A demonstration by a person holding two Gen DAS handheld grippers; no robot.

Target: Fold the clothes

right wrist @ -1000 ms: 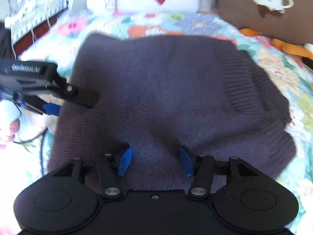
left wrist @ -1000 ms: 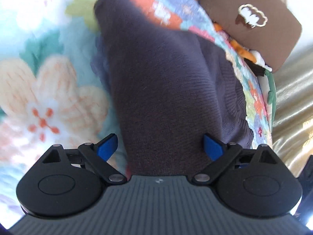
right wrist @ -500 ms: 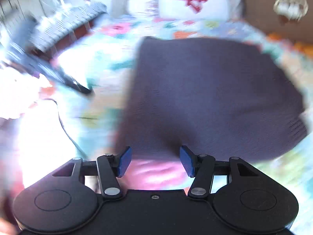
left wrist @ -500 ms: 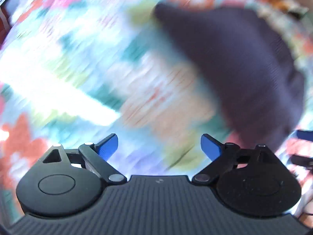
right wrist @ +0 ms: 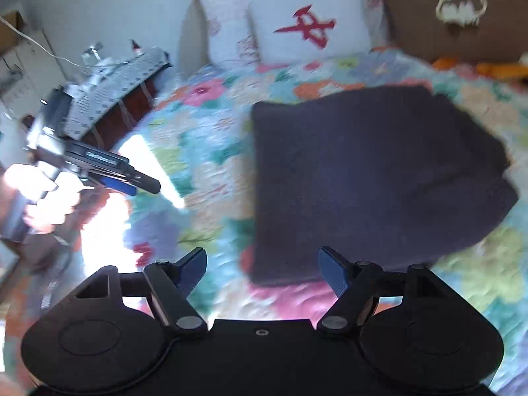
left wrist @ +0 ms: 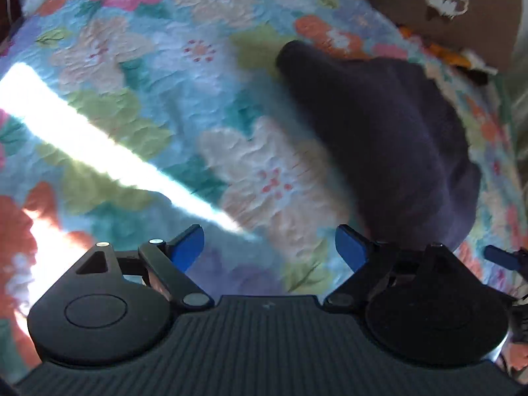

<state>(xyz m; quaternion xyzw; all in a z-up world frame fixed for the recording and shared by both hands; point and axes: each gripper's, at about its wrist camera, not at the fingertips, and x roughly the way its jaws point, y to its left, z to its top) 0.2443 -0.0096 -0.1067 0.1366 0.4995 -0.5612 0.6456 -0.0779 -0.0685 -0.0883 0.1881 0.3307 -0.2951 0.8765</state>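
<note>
A dark purple knit sweater (right wrist: 369,181) lies folded into a rough rectangle on the floral quilt; it also shows in the left wrist view (left wrist: 389,138) at the right. My left gripper (left wrist: 269,247) is open and empty over bare quilt, left of the sweater. My right gripper (right wrist: 262,265) is open and empty, just short of the sweater's near edge. The left gripper also appears in the right wrist view (right wrist: 132,181) at far left, held in a hand.
The floral quilt (left wrist: 132,99) covers the bed, crossed by a bright sun stripe (left wrist: 82,145). White pillows (right wrist: 310,23) and a brown cushion (right wrist: 462,10) stand at the head. A rack (right wrist: 109,89) stands beside the bed at left.
Both grippers have pulled back off the sweater and away to the left; the sweater now lies free on the quilt. The right gripper's jaws stand wider apart.
</note>
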